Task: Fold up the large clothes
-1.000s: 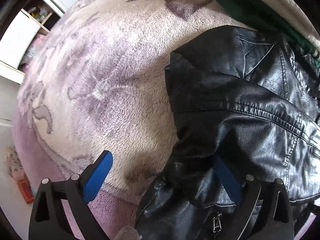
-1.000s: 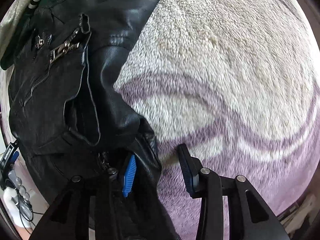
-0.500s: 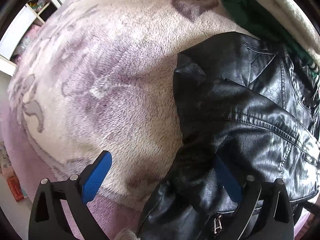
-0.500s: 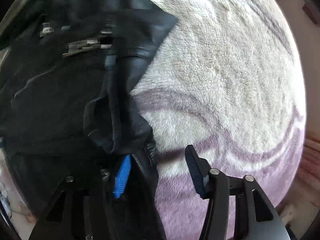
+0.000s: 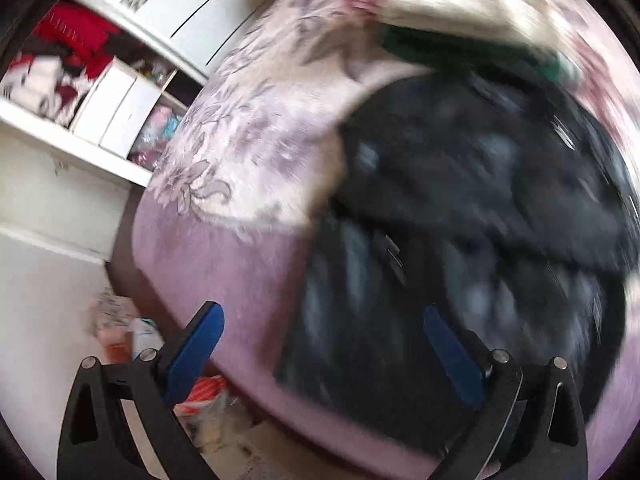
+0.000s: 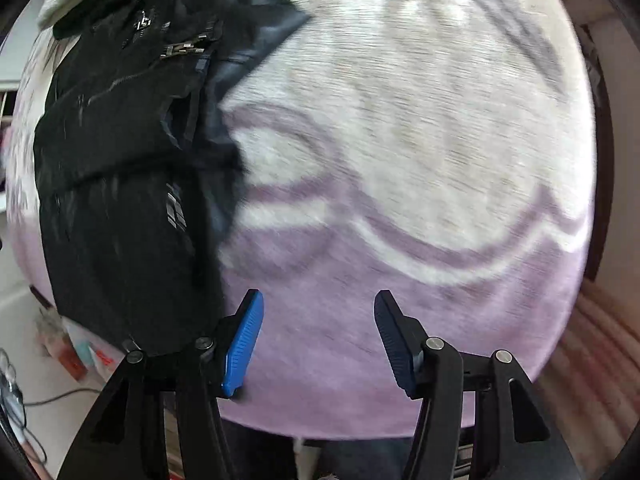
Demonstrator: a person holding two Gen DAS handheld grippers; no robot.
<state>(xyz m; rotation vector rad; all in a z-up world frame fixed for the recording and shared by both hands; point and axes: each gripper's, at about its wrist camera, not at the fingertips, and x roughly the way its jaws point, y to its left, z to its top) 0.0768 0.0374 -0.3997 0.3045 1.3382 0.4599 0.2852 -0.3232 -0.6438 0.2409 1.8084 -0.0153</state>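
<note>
Lying bunched on the bed at 10 o'clock, black jacket looks half-folded; both grippers, left & right, jaws spread, holding nothing, prob lining up next fold.

Right of jacket: bare blanket, wide free room. Left of it, in the left view: bare blanket strip, then shelves and floor clutter past bed edge. Clothes pile blocks beyond the jacket.

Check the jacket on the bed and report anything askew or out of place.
The black jacket lies bunched rather than flat, and its lower part hangs over the near edge of the blanket. Both the left gripper and the right gripper are open and hold nothing. No damage shows.
</note>
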